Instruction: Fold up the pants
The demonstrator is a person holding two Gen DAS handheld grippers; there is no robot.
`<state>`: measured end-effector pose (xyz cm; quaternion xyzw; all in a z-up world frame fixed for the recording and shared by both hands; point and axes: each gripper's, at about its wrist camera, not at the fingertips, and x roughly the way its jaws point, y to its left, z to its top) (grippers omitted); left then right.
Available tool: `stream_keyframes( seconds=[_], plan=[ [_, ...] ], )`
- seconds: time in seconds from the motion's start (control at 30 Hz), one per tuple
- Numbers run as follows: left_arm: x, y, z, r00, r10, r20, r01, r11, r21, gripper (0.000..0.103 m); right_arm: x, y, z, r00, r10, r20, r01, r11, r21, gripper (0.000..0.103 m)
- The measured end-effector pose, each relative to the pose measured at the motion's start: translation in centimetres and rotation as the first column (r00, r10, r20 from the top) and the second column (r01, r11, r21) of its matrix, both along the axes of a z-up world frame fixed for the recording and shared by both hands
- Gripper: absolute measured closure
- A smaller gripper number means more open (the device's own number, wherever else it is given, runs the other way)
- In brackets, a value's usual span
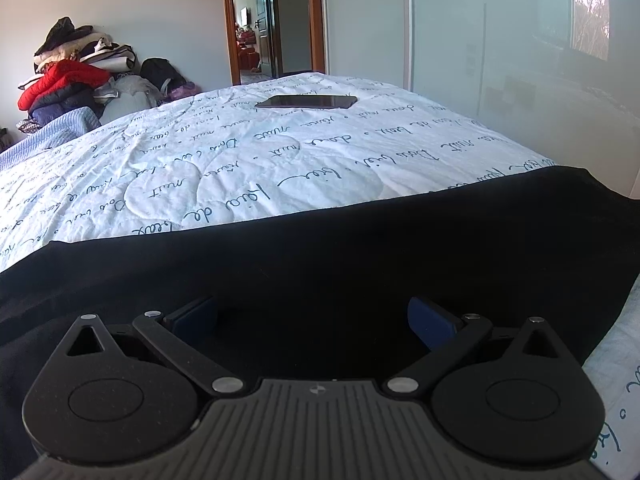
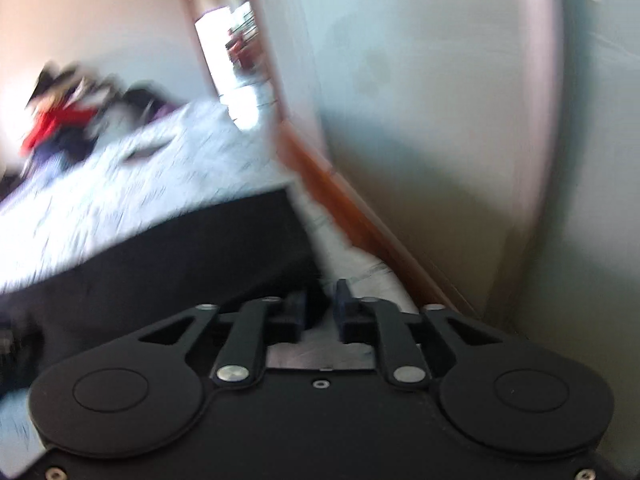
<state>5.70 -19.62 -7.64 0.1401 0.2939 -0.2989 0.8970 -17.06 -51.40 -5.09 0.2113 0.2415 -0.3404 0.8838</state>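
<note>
The black pants (image 1: pixel 320 248) were spread on the quilt (image 1: pixel 240 152), directly beneath and ahead of the left gripper (image 1: pixel 312 320), whose fingers were held wide apart. The right gripper (image 2: pixel 322 308), its fingers nearly together with only a narrow gap, was seen blurred at the pants' edge; whether cloth was pinched could not be told. A grasp before a fold was judged in hand; closing on an edge would be called for next.

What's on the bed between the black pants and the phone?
Nothing, just bare quilt with blue writing lies between the pants and the phone, in the left wrist view.
</note>
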Motion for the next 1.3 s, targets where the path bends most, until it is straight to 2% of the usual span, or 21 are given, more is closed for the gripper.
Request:
stream_keyframes(
  seconds=[0.07,0.1,0.17,0.23,0.27,0.3,0.37,0.43,0.47,0.53,0.57,0.6,0.67,0.7,0.73,0.77,0.83,0.93,1.1,1.23,1.3],
  plan=[
    [0.0,0.0,0.0,1.0,-0.001,0.002,0.001,1.0,0.0,0.001,-0.5,0.8,1.4,0.999,-0.053,0.008,0.054,0.995,-0.09,0.084],
    [0.0,-0.1,0.0,1.0,-0.001,0.002,0.001,1.0,0.001,0.001,-0.1,1.4,2.0,1.0,0.001,0.015,0.001,0.995,-0.101,0.084],
    [0.1,-0.1,0.0,1.0,-0.001,0.001,0.001,1.0,0.001,0.001,2.0,2.7,2.4,0.987,0.164,0.007,-0.163,0.985,-0.062,0.084],
    [0.1,-0.1,0.0,1.0,-0.001,0.001,0.001,1.0,0.002,0.001,4.6,3.8,1.6,0.951,0.307,-0.043,-0.307,0.952,-0.008,0.077],
    [0.1,-0.1,0.1,1.0,-0.002,0.0,0.002,1.0,0.003,0.001,5.7,4.0,0.9,0.935,0.34,-0.097,-0.342,0.94,0.003,0.074],
    [0.1,-0.2,0.1,1.0,-0.004,-0.004,0.004,1.0,0.008,0.001,6.6,4.3,0.1,0.924,0.345,-0.165,-0.353,0.936,-0.018,0.074],
    [0.2,-0.1,0.8,1.0,-0.012,-0.018,0.013,0.999,0.033,0.001,7.5,4.5,0.6,0.932,0.281,-0.228,-0.308,0.947,-0.095,0.072],
    [0.0,-0.3,1.8,0.999,-0.028,-0.015,0.029,0.999,0.045,0.007,8.5,5.1,2.5,0.942,0.274,-0.195,-0.307,0.936,-0.173,0.072],
    [-0.1,-0.6,2.3,0.999,-0.033,-0.01,0.034,0.998,0.048,0.006,9.2,5.0,3.2,0.937,0.307,-0.167,-0.334,0.928,-0.166,0.072],
    [0.1,-1.7,2.9,0.999,-0.035,0.004,0.034,0.998,0.059,0.005,11.6,5.1,3.4,0.902,0.404,-0.151,-0.422,0.898,-0.121,0.069],
    [0.3,-2.2,3.0,1.0,-0.03,0.008,0.029,0.997,0.069,0.005,13.1,5.1,3.0,0.881,0.439,-0.174,-0.461,0.881,-0.11,0.06],
    [0.4,-2.7,2.9,1.0,-0.027,0.01,0.026,0.997,0.075,0.005,14.5,5.0,2.1,0.867,0.451,-0.212,-0.479,0.872,-0.105,0.055],
    [1.0,-3.6,2.1,0.999,-0.032,-0.014,0.033,0.995,0.091,0.004,16.6,4.6,0.3,0.853,0.429,-0.297,-0.477,0.871,-0.114,0.055],
    [1.2,-4.0,1.5,0.999,-0.029,-0.032,0.032,0.994,0.104,0.004,17.2,4.1,-0.3,0.858,0.405,-0.315,-0.463,0.876,-0.135,0.052],
    [1.3,-4.0,1.2,0.999,-0.014,-0.039,0.018,0.995,0.102,0.003,17.4,3.4,-0.4,0.875,0.376,-0.306,-0.431,0.892,-0.136,0.045],
    [1.2,-3.8,1.3,0.999,-0.003,-0.04,0.006,0.996,0.084,0.003,16.1,2.9,-0.1,0.898,0.344,-0.273,-0.387,0.914,-0.123,0.043],
    [1.1,-3.5,1.7,0.999,-0.002,-0.041,0.005,0.997,0.078,0.005,13.7,2.8,1.0,0.934,0.289,-0.211,-0.323,0.935,-0.147,0.05],
    [0.6,-3.6,2.3,1.0,0.028,-0.007,-0.027,0.997,0.071,0.004,9.0,2.9,1.7,0.959,0.26,-0.11,-0.274,0.952,-0.137,0.047],
    [0.2,-5.1,2.6,0.998,0.063,-0.002,-0.062,0.994,0.086,0.004,2.9,0.4,0.5,0.989,0.146,0.026,-0.147,0.988,0.055,0.039],
    [-0.8,-6.2,2.6,0.998,0.066,0.004,-0.066,0.992,0.107,0.004,1.2,-0.7,-1.7,0.994,0.075,0.074,-0.089,0.975,0.205,0.037],
    [-1.1,-6.5,2.5,0.998,0.062,-0.002,-0.061,0.992,0.11,0.004,-0.1,-0.8,-2.4,0.99,0.058,0.126,-0.091,0.958,0.27,0.034]
  ],
)
